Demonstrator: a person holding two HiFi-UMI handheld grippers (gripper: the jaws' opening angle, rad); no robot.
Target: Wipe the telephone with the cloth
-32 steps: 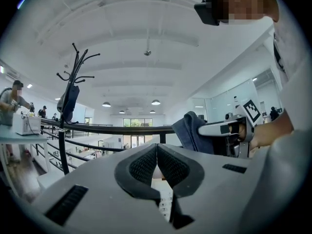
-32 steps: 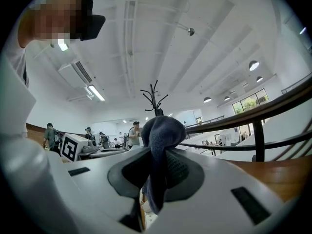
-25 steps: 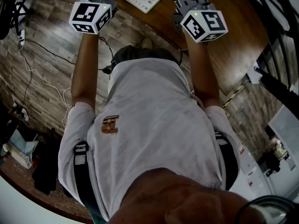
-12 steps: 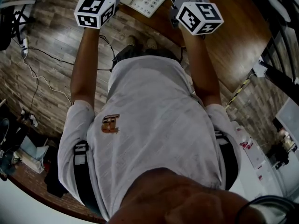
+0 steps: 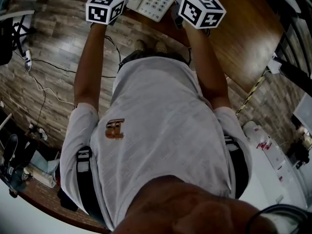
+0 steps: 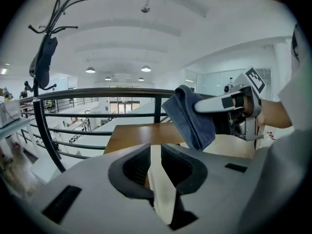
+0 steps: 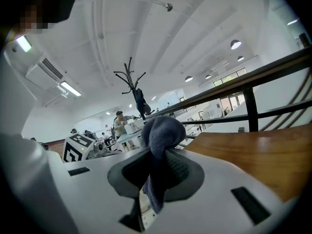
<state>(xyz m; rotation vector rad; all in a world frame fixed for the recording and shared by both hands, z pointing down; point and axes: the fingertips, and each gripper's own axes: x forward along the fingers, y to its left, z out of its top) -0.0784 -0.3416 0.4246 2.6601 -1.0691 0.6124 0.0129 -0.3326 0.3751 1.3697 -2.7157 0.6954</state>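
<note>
Telephone [image 5: 155,3] lies on the table [image 5: 243,28] between my grippers, just left of the right gripper [image 7: 155,179], which clamps the cloth [image 7: 161,130], while my left gripper [image 6: 157,179] pinches a white piece [image 6: 163,191], probably its handset.

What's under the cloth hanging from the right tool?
A sliver of what looks like the white telephone shows below the cloth clamped in the right tool. The tool's body covers the rest of it; whether they touch can't be told.
</note>
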